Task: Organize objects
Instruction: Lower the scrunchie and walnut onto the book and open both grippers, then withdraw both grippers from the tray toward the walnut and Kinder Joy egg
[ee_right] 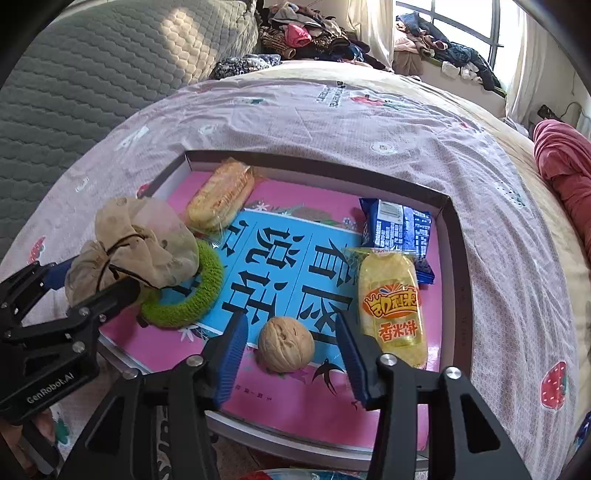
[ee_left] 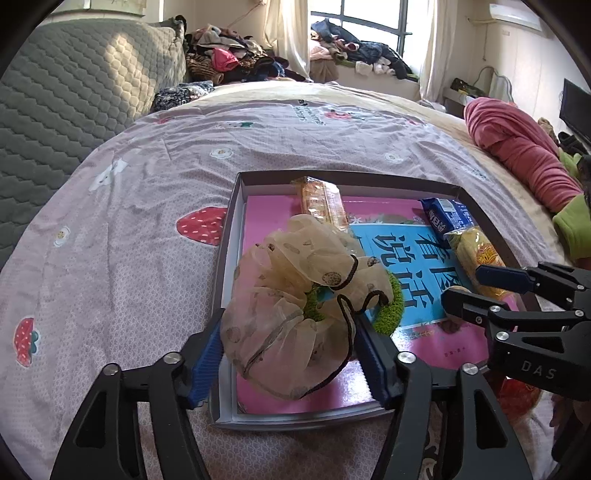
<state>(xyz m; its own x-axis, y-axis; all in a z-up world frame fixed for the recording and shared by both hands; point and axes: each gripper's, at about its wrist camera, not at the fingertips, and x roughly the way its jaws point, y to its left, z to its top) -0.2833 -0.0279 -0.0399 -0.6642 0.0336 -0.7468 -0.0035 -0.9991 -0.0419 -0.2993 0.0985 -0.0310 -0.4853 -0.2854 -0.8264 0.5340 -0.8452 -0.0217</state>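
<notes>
Sunlit bedroom window [ee_left: 373,26] (clothes [ee_left: 229,55] heaped), strawberry-print bedspread [ee_left: 129,206]

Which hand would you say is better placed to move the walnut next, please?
Right, probably. The right gripper has its jaws open on either side of the walnut on the book, without gripping it. The left gripper is occupied around the scrunchie, farther off.

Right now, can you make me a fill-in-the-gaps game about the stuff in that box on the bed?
1. The round brown walnut sits between the right ____.
2. The beige spotted fabric scrunchie lies partly over a fuzzy ____ knitted ring.
3. The blue snack packet touches the ____ rice cracker packet.
4. Everything rests on a pink and blue ____ inside the shallow grey box.

Missing words: tongs; green; yellow; book
</notes>
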